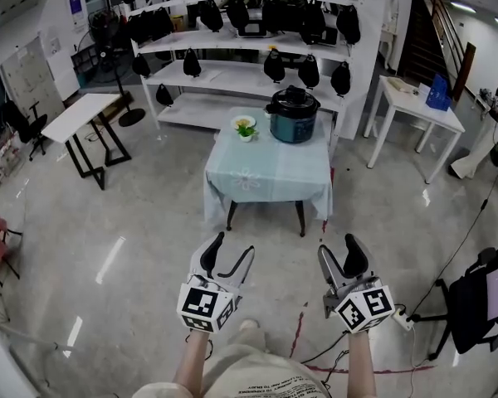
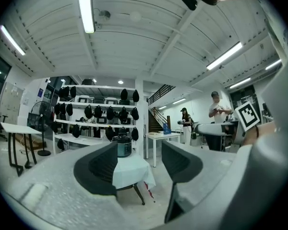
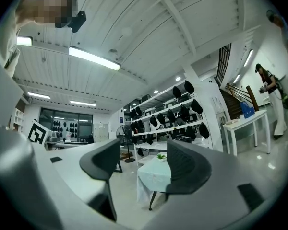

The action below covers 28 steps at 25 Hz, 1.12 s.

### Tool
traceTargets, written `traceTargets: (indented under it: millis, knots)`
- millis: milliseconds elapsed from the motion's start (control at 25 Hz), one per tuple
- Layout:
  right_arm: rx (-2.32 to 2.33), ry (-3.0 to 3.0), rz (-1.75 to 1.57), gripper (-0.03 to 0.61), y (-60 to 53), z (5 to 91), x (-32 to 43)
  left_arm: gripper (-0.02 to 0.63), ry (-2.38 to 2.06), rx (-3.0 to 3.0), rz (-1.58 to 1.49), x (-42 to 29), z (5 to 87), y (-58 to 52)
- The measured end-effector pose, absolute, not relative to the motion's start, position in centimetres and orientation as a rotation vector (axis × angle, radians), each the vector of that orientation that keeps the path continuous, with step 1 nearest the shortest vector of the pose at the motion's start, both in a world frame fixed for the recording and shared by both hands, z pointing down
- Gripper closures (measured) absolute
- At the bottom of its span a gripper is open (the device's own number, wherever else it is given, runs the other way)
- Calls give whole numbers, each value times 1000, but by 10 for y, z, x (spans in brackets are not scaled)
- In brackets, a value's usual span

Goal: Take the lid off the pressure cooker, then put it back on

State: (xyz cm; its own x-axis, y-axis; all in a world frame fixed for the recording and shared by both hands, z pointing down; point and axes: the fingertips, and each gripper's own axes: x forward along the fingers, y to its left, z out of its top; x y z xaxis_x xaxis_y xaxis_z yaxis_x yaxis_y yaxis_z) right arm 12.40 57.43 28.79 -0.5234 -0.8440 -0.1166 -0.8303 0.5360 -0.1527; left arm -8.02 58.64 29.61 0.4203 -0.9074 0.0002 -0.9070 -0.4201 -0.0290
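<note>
head view: left gripper (image 1: 232,249), right gripper (image 1: 339,249) fingers spread, empty; pressure cooker (image 1: 293,116) seemingly lidded.

Clothed table (image 1: 270,181) stood upper centre; cooker (image 1: 293,114) rear right on it, small plant (image 1: 245,129) beside left.

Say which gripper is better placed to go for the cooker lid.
Left, narrowly. Both grippers are open, empty and far short of the table. The left gripper frames the pressure cooker between its jaws in its own view; the right gripper frames the potted plant instead.
</note>
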Motion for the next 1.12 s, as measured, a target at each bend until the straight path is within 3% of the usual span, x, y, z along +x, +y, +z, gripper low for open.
traceTargets:
  millis: [480,1120]
  knots:
    - [-1417,2640,-110,290,531,301,126,341,1662,-2639,-79,-71,308,538]
    - [-1453,2629,-136,291,381,305,117,341,1584,-2710,-124,-74,314,381]
